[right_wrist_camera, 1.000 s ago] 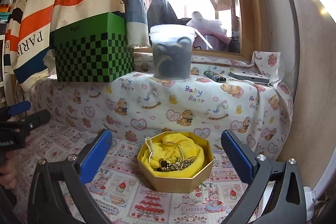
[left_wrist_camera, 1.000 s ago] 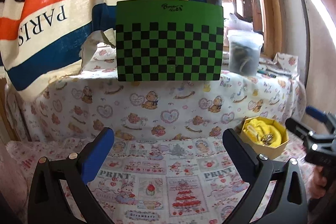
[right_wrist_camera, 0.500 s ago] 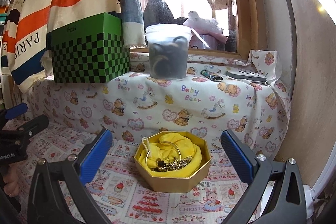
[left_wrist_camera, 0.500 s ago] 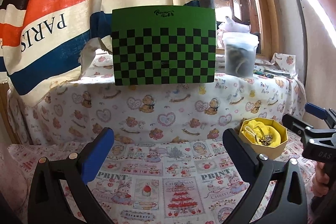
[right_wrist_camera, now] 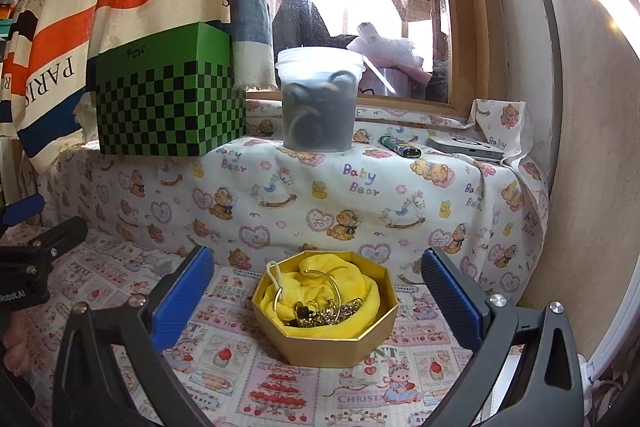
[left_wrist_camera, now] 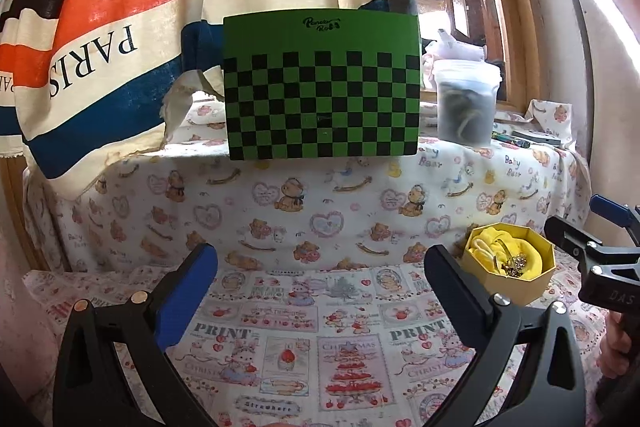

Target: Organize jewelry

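Directly ahead of the right gripper (right_wrist_camera: 316, 291): gold octagonal box (right_wrist_camera: 326, 341), open at the top, flat on the printed cloth (right_wrist_camera: 224, 383), no long axis to speak of (equally wide every way). Inside, a crumpled yellow fabric (right_wrist_camera: 344, 281), soft and folded, and on it the jewelry (right_wrist_camera: 320, 309): small gold-coloured metal pieces in a tangle, with thin wire hoops standing up and curving toward the back wall. Right gripper spread wide, holding nothing, blue ribbed pads on black plastic arms. Left gripper (left_wrist_camera: 320, 285) likewise wide apart and empty, aimed at the green checkered box (left_wrist_camera: 322, 87) on the covered ledge; gold box well off to its right. Beside the green box, a cloudy plastic tub (right_wrist_camera: 318, 103), round, with dark contents hard to identify.
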Demonstrator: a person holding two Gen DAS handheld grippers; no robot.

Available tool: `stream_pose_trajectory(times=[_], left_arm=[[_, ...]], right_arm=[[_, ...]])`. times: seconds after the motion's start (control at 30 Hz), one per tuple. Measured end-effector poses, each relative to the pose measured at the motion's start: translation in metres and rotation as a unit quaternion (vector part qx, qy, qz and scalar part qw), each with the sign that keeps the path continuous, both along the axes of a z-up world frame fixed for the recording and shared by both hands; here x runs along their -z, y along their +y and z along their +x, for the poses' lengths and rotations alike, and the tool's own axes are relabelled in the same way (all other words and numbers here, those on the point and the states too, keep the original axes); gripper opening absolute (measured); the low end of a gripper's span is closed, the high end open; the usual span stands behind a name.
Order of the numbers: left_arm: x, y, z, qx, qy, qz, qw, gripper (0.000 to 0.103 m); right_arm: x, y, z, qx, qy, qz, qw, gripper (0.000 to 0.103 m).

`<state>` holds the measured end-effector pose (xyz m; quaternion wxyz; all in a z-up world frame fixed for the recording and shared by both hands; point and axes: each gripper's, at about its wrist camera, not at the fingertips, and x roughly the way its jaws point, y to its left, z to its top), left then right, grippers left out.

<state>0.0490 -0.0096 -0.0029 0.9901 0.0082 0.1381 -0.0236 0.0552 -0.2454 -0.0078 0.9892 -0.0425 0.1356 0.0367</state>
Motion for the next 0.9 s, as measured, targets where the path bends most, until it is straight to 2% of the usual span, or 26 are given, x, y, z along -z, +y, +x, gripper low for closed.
stream_pose_trajectory(times=[0.47, 0.9], left_arm=[[0.0009, -0.0020, 0.0011, 0.017, 0.007, 0.001, 0.9998, 0.103], [0.0007, -0.0017, 0.0014, 0.013, 0.008, 0.000, 0.9999, 0.103]], right_arm=[[0.0006, 0.0005, -0.0001, 0.000, 0.004, 0.001, 1.000, 0.103], [0.0008, 0.0003, -0.0012, 0.004, 0.007, 0.005, 1.000, 0.103]])
